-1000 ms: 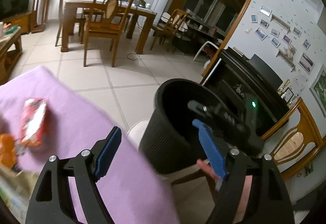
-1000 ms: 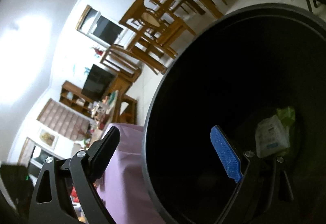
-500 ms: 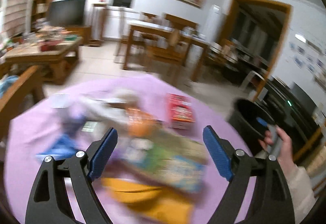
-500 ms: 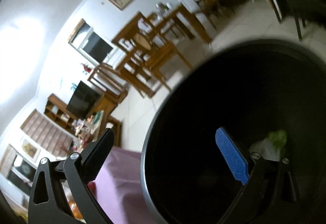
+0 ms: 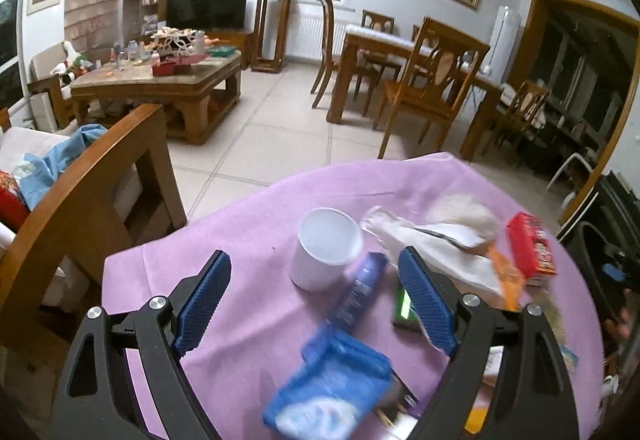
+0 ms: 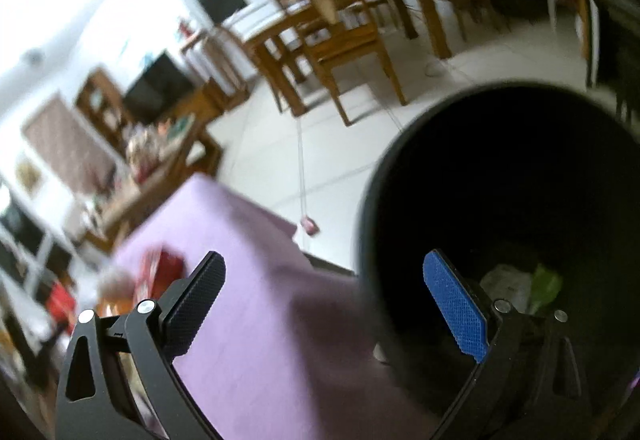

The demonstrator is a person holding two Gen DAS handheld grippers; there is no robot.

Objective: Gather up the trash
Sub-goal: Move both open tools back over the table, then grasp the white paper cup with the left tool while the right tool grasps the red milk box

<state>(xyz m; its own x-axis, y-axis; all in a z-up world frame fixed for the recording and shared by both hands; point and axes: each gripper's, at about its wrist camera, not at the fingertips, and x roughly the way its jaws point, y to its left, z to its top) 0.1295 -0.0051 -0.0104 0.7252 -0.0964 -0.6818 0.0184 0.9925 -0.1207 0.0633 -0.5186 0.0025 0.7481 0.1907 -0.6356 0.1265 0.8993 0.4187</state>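
Left gripper (image 5: 316, 298) tilts down over littered table (image 5: 248, 240) (fingers (image 5: 202, 304) apart).

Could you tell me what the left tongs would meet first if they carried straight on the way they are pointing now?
Most likely the dark blue bottle lying on the purple tablecloth, with the white cup just beyond it. The left tongs are open and empty; depth is hard to judge in this view.

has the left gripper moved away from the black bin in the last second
Yes. The left gripper has swung off the black bin, now at the view's right edge, and over the purple tablecloth above the white cup and wrappers. Its jaws have just been opening, nothing between them.
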